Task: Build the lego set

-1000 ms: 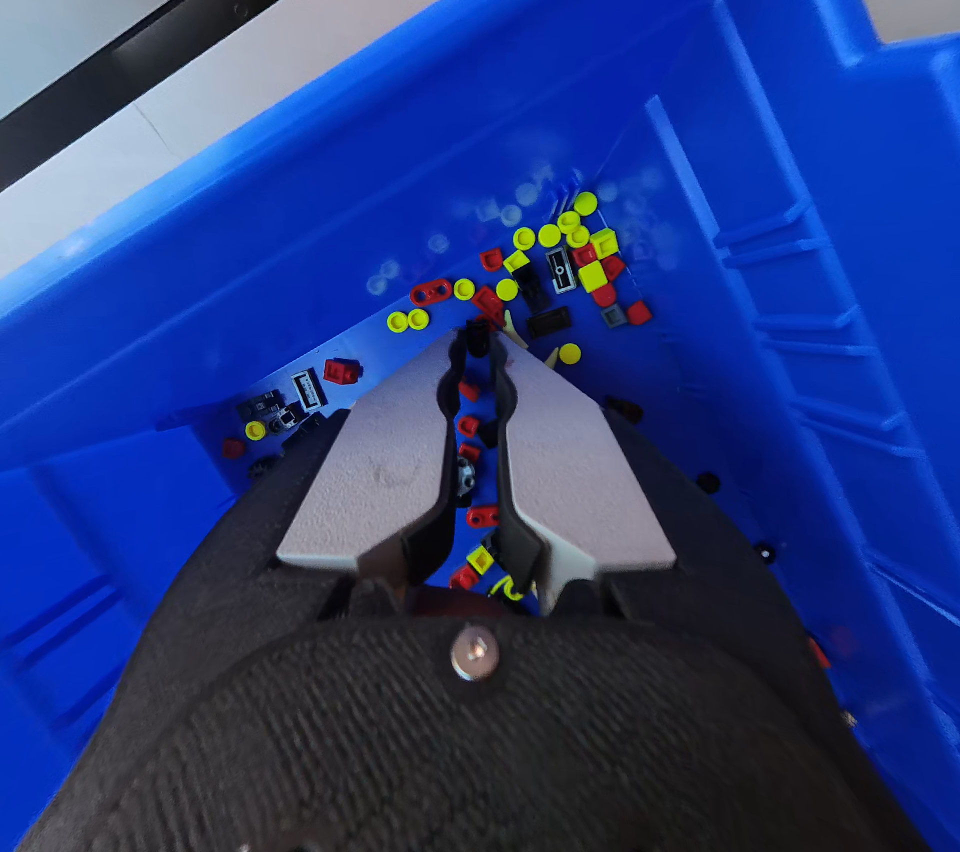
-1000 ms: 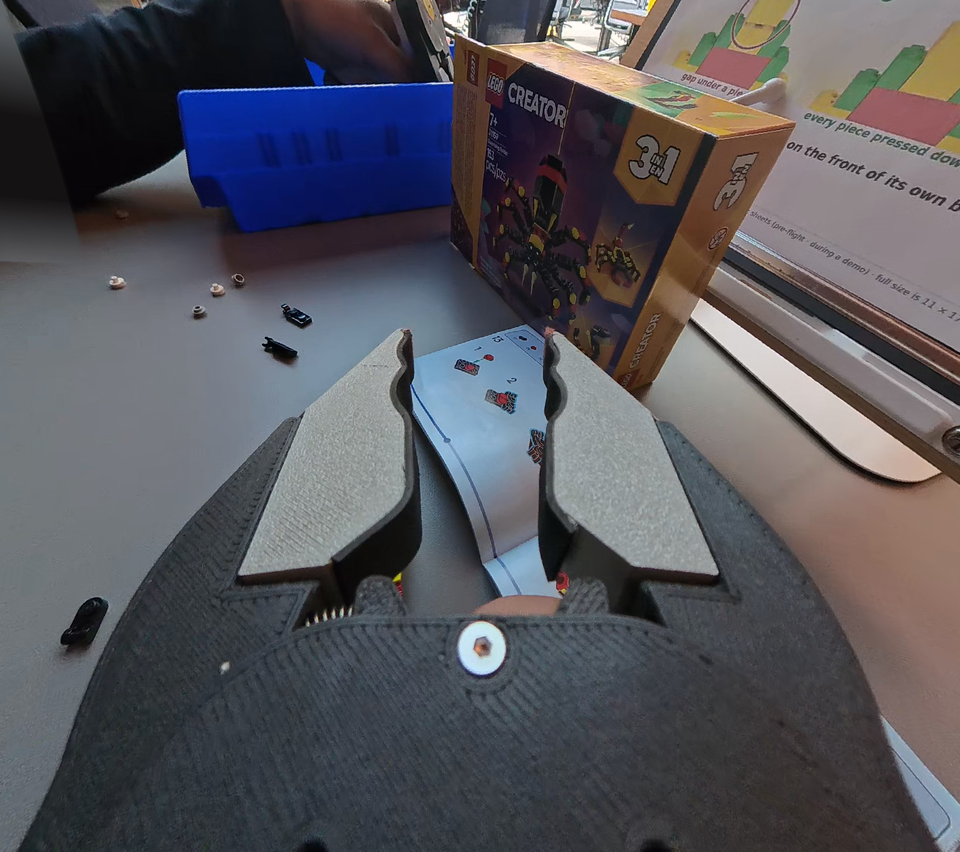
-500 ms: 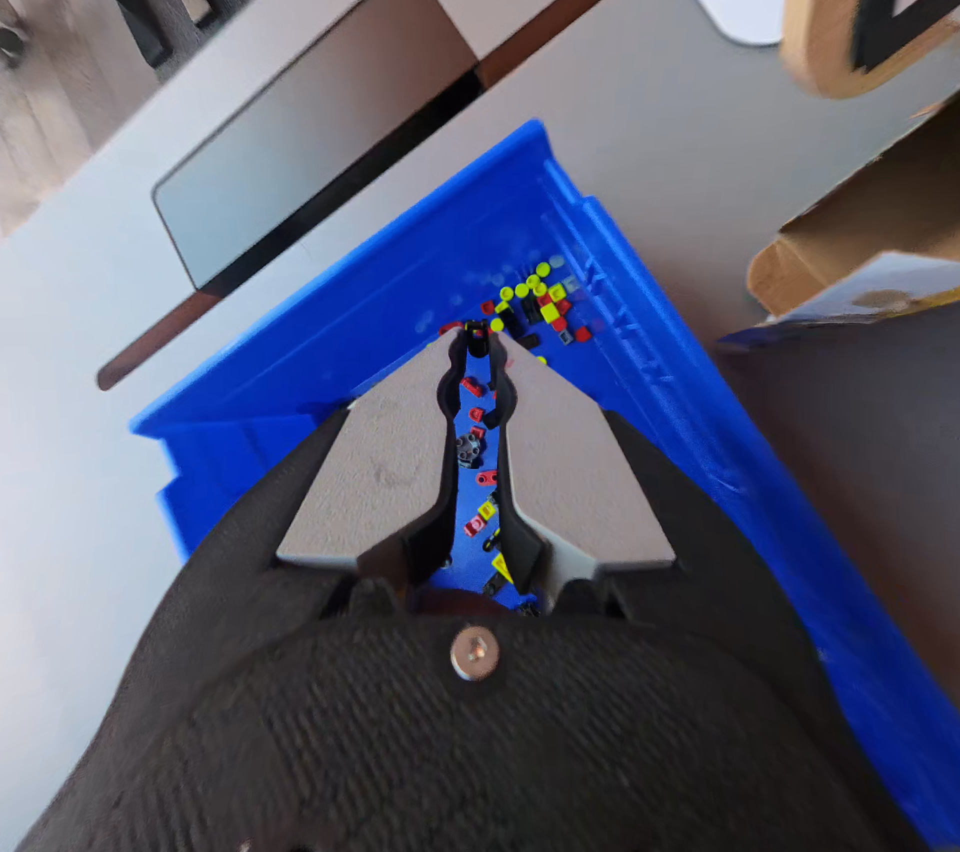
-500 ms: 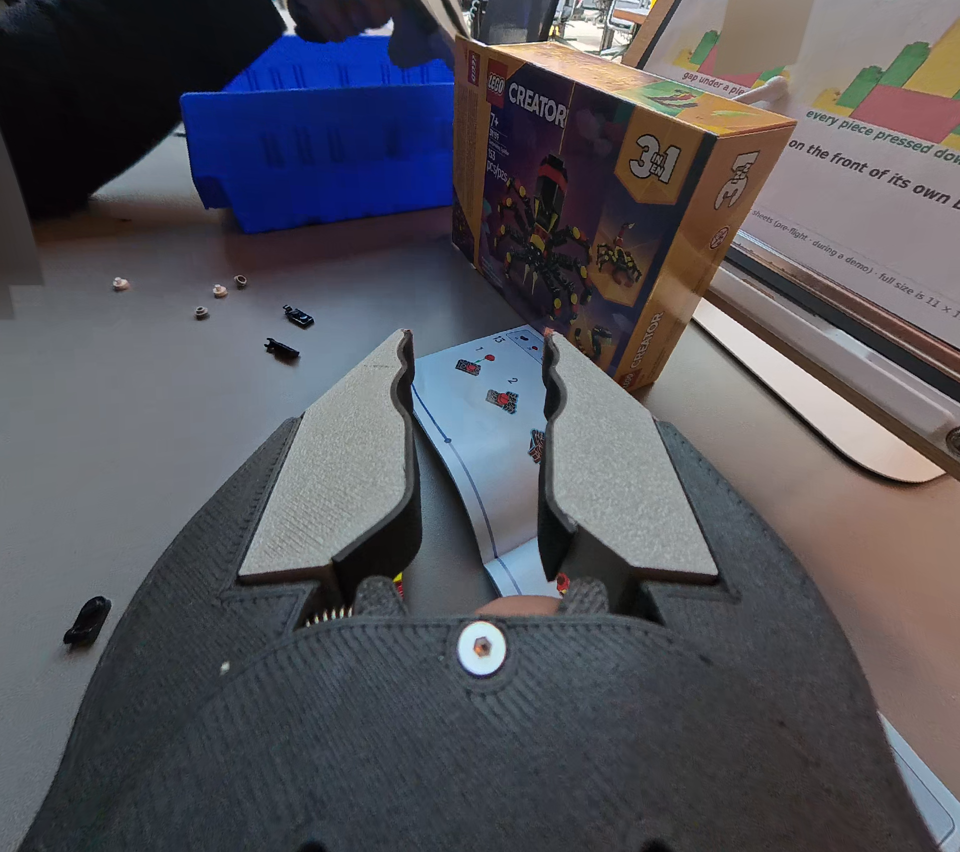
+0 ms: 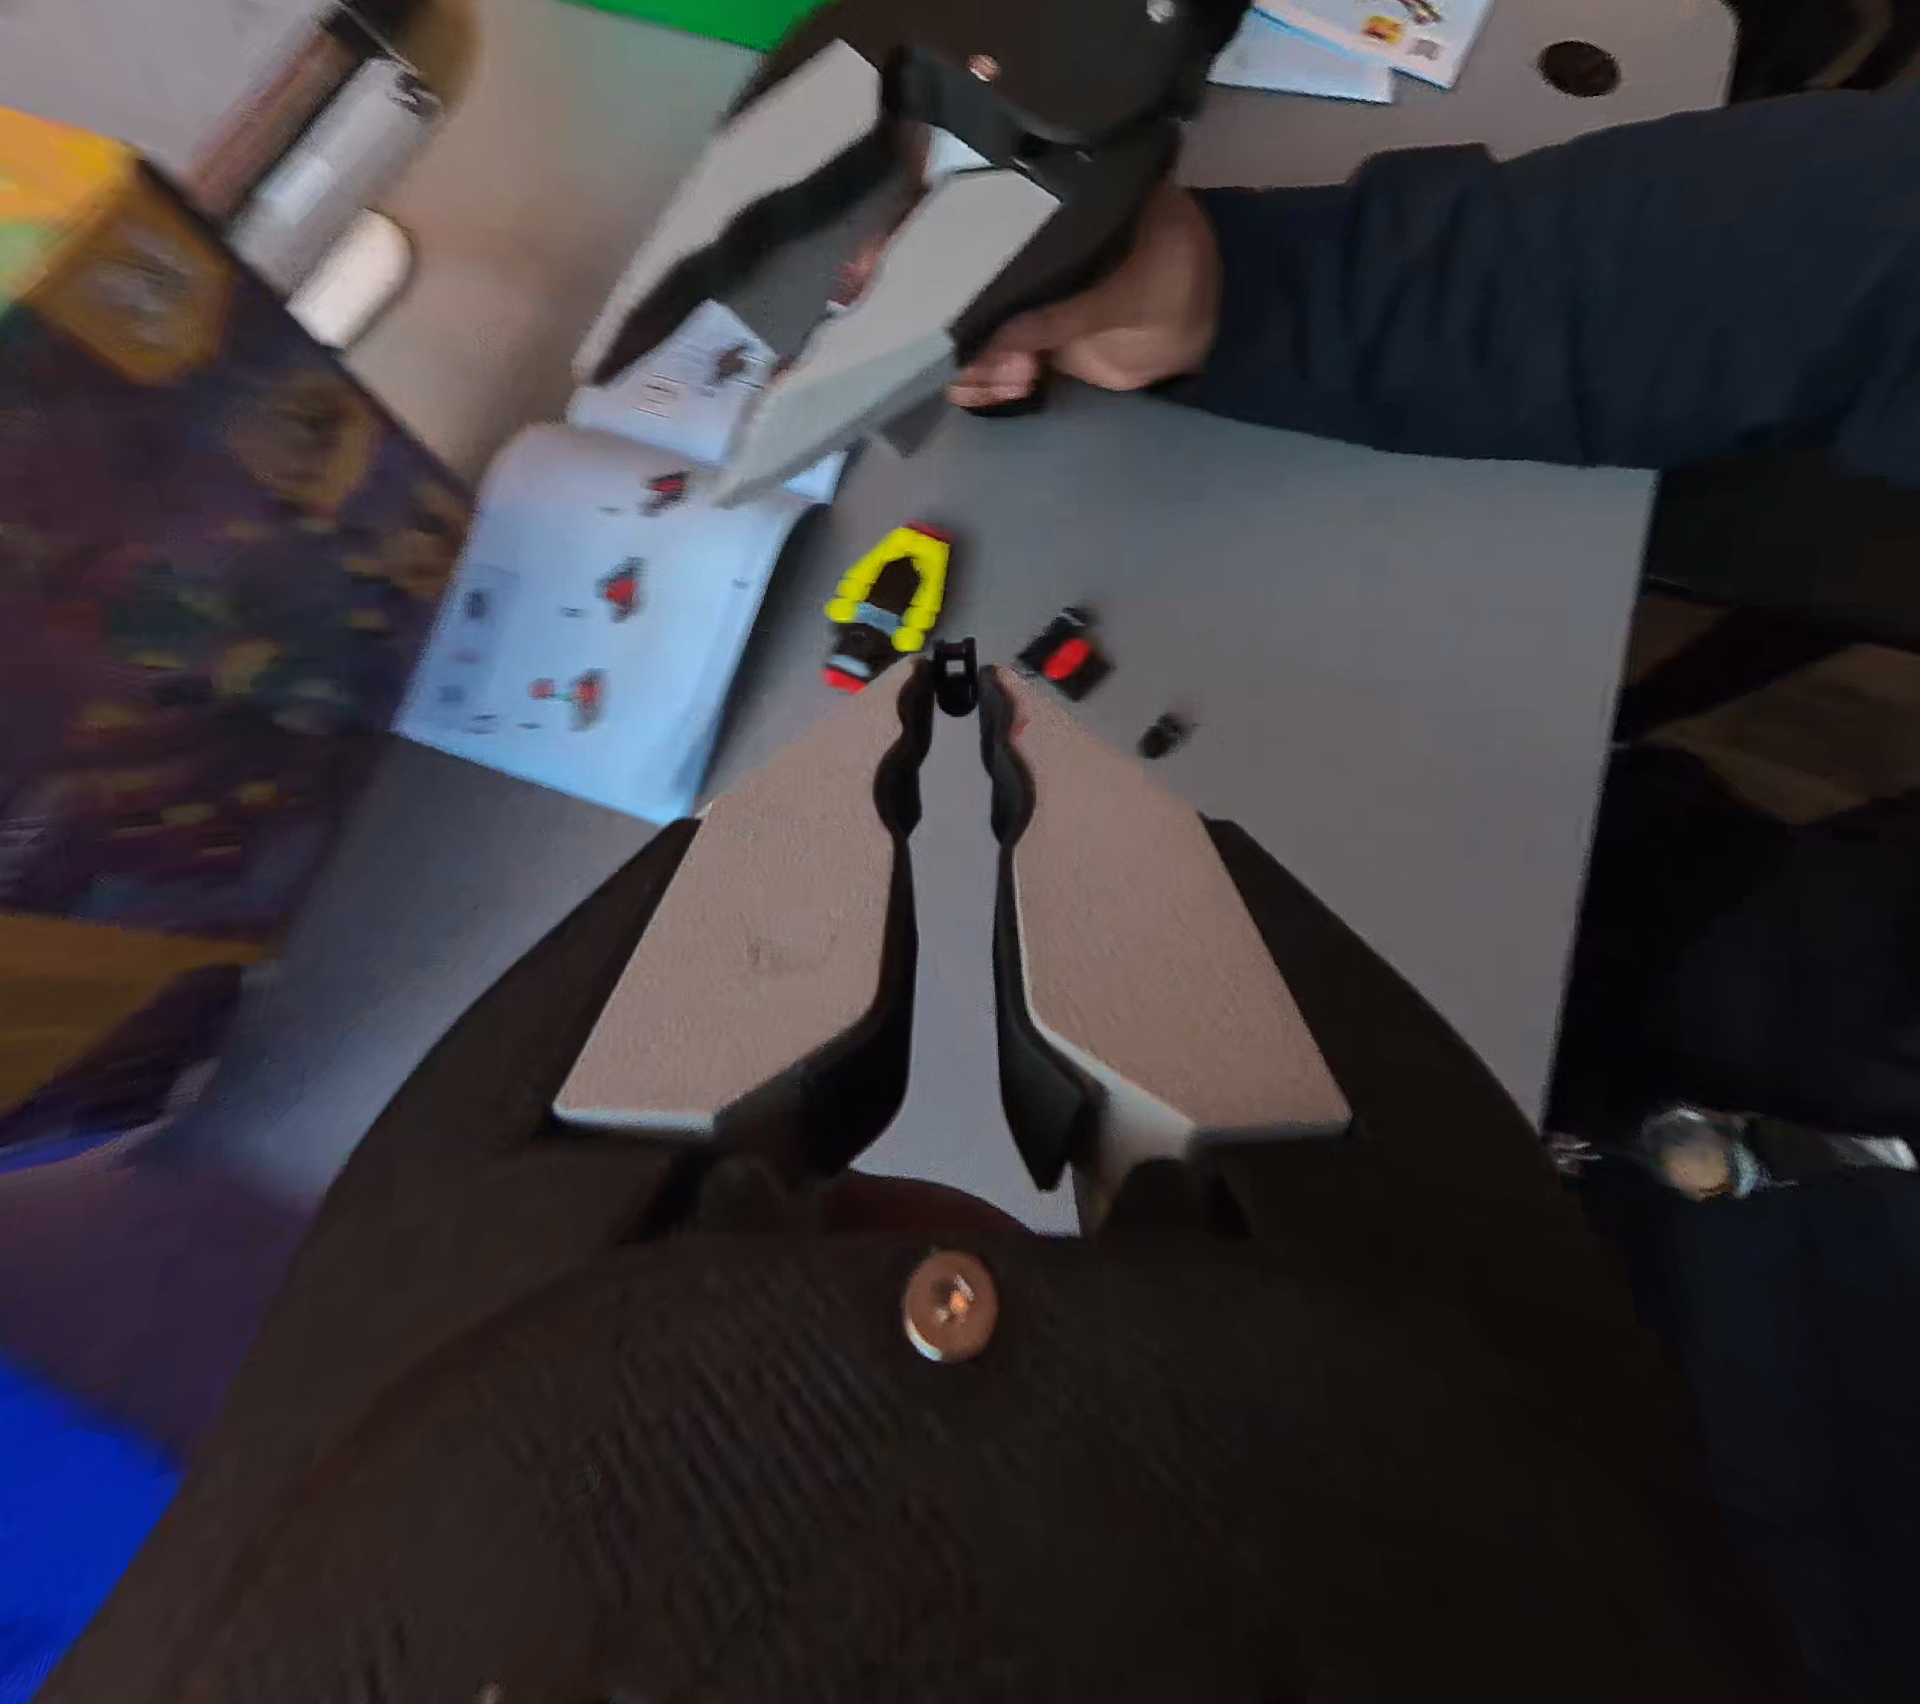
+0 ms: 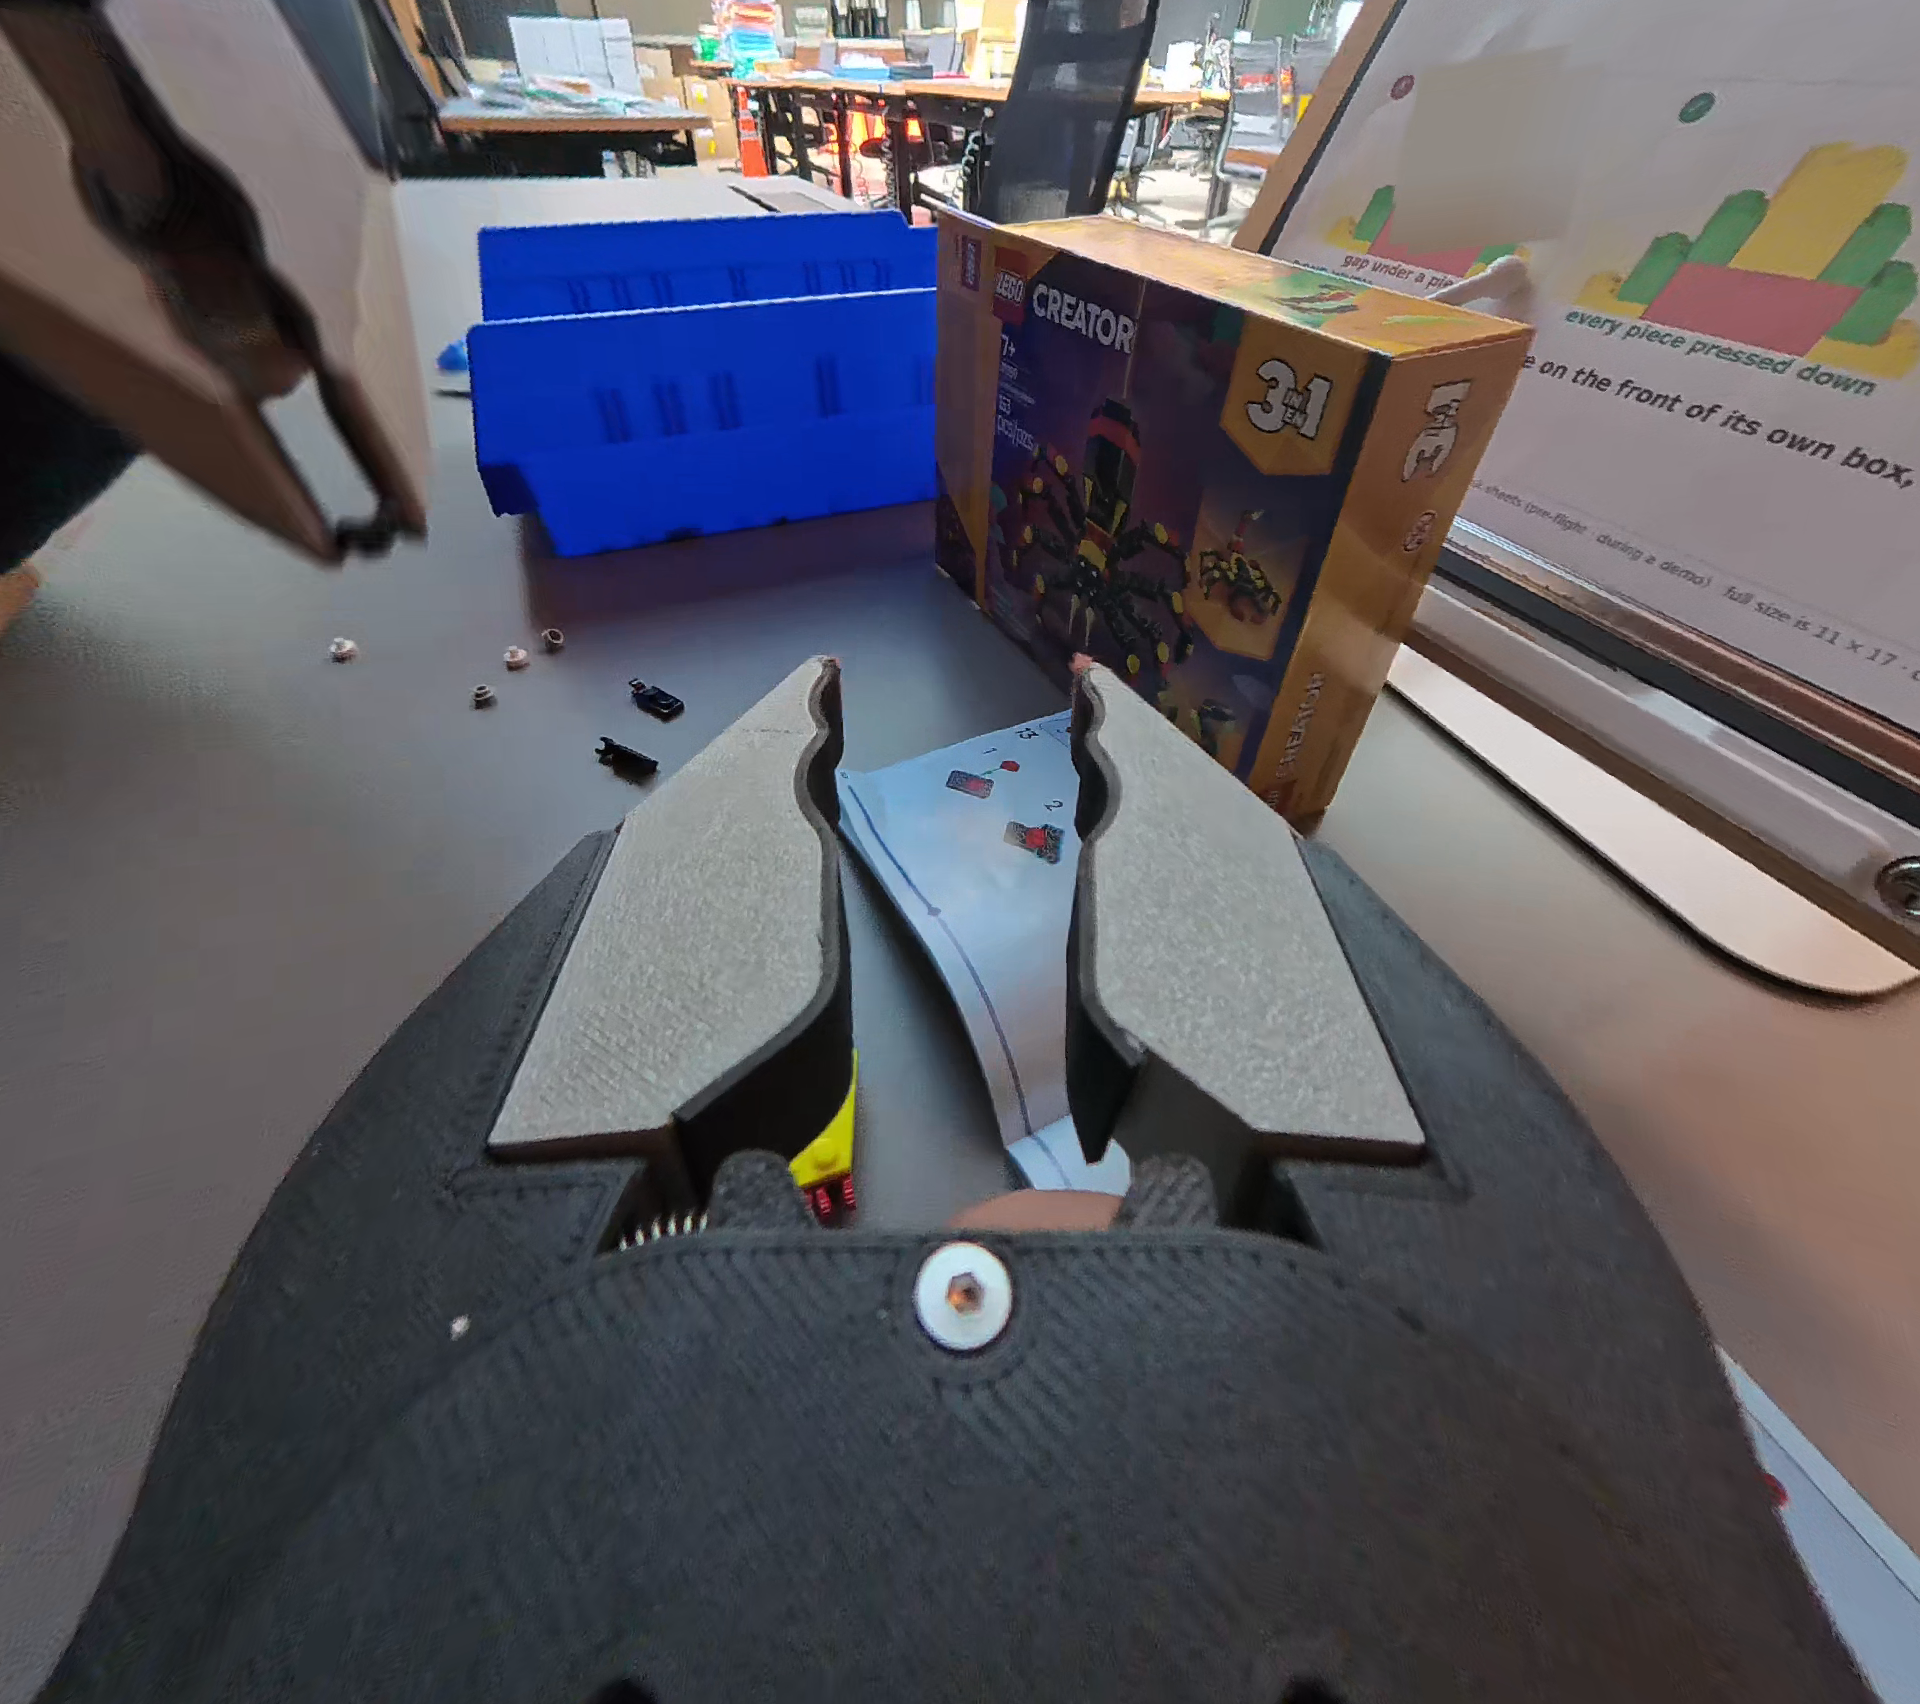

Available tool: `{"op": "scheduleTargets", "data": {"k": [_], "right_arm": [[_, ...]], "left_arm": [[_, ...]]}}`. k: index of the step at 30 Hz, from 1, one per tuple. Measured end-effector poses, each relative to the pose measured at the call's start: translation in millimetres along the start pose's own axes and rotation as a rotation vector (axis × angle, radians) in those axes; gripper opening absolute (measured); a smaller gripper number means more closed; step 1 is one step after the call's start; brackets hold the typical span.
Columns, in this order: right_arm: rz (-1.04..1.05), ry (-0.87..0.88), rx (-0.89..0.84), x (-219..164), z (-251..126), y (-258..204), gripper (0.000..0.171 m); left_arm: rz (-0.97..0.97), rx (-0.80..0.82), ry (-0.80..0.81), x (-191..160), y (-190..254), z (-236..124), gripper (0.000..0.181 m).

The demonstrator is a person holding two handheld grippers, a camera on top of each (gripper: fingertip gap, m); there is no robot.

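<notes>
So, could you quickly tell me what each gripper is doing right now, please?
Left gripper: closed on a small black piece, pinched at the tips.
Right gripper: jaws open, holding nothing, above the open booklet.

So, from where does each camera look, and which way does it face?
Left wrist view: sits on the left gripper, looks down at the table and the yellow model; its fingers pinch a black piece; the right gripper and a hand show.
Right wrist view: sits on the right gripper, low, faces across the table to the bin and box; left gripper at upper left.
Shared: booklet, box, both grippers, black piece.
</notes>
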State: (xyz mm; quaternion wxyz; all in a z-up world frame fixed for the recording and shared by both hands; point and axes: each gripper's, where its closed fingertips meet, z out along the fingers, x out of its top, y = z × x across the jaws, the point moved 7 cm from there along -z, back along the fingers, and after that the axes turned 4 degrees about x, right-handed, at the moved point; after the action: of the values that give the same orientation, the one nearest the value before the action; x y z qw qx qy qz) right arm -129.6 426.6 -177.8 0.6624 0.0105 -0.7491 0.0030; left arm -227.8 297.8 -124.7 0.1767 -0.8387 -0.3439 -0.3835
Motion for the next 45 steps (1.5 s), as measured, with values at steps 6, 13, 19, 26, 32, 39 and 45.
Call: {"op": "scheduleTargets", "data": {"k": [6,13,19,26,32,39,45], "right_arm": [[-0.027,-0.006,0.008,4.1,-2.0,-9.3,0.041],[-0.020,-0.052,0.219,14.1,-30.4,-34.5,0.038],[-0.071,-0.175,0.441,11.7,-52.0,-60.2,0.031],[-0.147,-0.225,0.544,8.8,-58.6,-75.2,0.015],[-0.244,-0.243,0.520,7.2,-55.5,-83.5,0.007],[-0.291,-0.214,0.539,10.9,-58.6,-89.9,0.003],[-0.347,-0.222,0.573,12.6,-63.2,-99.6,0.000]], "left_arm": [[-0.255,-0.263,-0.037,-17.1,37.8,83.0,0.006],[-0.245,-0.327,0.123,-25.6,31.5,80.8,0.006],[-0.257,-0.337,0.161,-28.3,26.6,74.5,0.006],[-0.331,-0.423,0.272,-18.5,25.0,56.2,0.006],[-0.449,-0.563,0.259,-18.0,28.5,54.2,0.006],[-0.540,-0.665,0.202,-22.0,33.1,57.6,0.006],[-0.546,-0.728,0.186,-21.6,39.5,56.6,0.006]]}}
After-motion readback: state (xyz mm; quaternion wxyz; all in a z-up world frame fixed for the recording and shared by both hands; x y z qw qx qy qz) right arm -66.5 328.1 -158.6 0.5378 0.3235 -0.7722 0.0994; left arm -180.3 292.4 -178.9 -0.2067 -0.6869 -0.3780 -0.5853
